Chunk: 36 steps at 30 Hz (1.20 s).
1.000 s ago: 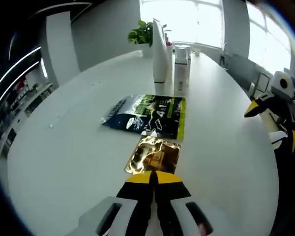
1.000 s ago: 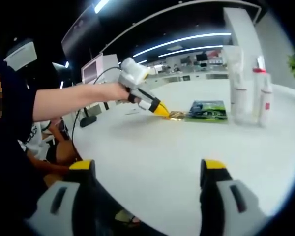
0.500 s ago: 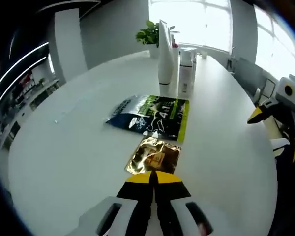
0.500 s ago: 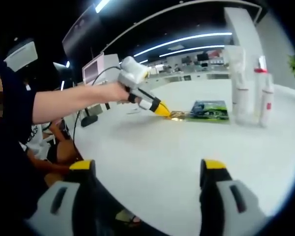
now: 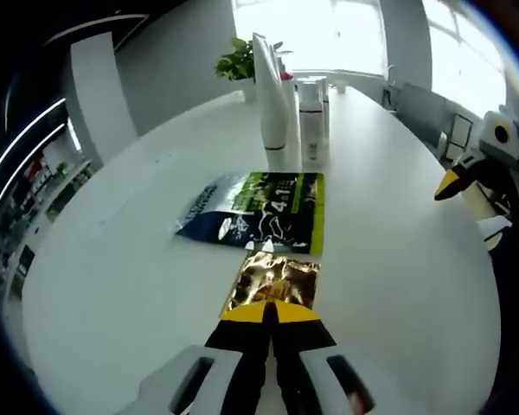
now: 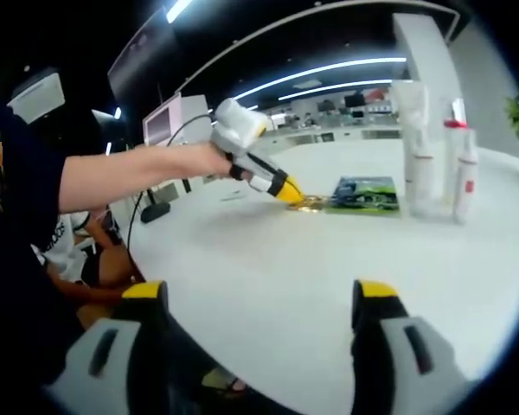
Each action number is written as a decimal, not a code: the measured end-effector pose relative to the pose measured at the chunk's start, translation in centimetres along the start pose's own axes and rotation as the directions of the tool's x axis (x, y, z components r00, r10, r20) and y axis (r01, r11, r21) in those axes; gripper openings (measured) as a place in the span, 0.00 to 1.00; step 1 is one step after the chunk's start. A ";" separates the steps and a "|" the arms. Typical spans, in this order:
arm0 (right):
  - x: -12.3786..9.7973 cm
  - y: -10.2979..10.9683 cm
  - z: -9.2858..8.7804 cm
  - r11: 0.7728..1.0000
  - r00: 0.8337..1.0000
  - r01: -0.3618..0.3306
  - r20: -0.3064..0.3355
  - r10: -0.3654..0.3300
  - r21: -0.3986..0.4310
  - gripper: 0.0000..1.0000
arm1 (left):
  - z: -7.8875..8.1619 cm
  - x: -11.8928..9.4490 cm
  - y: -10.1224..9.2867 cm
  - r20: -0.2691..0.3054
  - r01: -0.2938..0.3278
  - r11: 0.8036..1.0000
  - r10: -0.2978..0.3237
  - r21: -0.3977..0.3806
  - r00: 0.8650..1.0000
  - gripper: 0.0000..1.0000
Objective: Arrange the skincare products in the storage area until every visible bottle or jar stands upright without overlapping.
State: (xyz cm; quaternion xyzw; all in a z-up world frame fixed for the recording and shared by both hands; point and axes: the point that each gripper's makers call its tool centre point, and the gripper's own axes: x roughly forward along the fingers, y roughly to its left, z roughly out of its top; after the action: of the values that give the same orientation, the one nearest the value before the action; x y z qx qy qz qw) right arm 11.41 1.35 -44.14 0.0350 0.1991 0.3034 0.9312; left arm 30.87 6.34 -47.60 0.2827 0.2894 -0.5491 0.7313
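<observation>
At the near end of the white tabletop (image 5: 112, 285), the left gripper (image 5: 271, 313) has its yellow-tipped jaws pressed together on the near edge of a gold foil sachet (image 5: 273, 280), which lies flat or only barely lifted; which of the two cannot be told. Just beyond the sachet, touching or slightly overlapping its far edge, lies a larger green and dark blue pouch (image 5: 258, 210), also flat. Farther along stand a tall white tube (image 5: 269, 104) and a white bottle (image 5: 310, 119) with a red cap, upright and close together, with a potted plant (image 5: 235, 62) behind them. The right gripper (image 6: 261, 298) hangs well apart over bare tabletop, jaws spread wide and empty; in its view the person's hand (image 6: 194, 162) steers the left gripper down to the sachet.

By my reading the bottles already stand as required. What is left is the two flat packets, which need separating so they don't overlap.
</observation>
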 end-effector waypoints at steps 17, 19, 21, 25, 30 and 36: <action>0.2 0.0 0.1 1.000 1.000 -0.012 -0.004 0.012 -0.008 0.87 | -0.2 -0.2 -0.3 0.035 -0.101 0.989 0.105 -0.110 0.994 0.00; 0.2 0.0 0.1 1.000 1.000 -0.013 -0.004 0.013 -0.011 0.87 | -0.2 -0.2 -0.3 0.041 -0.103 0.987 0.108 -0.122 0.993 0.00; 0.2 -0.2 0.3 1.000 1.000 -0.009 -0.002 0.009 -0.010 0.87 | -0.2 -0.2 -0.3 0.046 -0.107 0.984 0.114 -0.144 0.992 0.00; 0.2 -0.5 0.4 1.000 1.000 -0.007 0.001 0.007 -0.014 0.87 | -0.2 -0.2 0.0 0.048 -0.127 0.974 0.138 -0.189 0.989 0.00; 0.3 -0.5 0.4 1.000 1.000 -0.011 -0.002 0.011 -0.015 0.87 | -0.3 -0.2 0.1 0.060 -0.160 0.965 0.176 -0.207 0.982 0.00; 0.3 -0.6 0.5 1.000 1.000 -0.017 0.002 0.017 -0.014 0.87 | -0.3 -0.3 0.2 0.077 -0.186 0.948 0.213 -0.259 0.974 0.00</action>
State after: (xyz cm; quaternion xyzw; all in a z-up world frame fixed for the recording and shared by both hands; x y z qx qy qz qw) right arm 12.19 1.06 -43.87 0.0305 0.1959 0.3126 0.9290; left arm 30.92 6.81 -47.58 0.1870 0.2878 -0.4453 0.8270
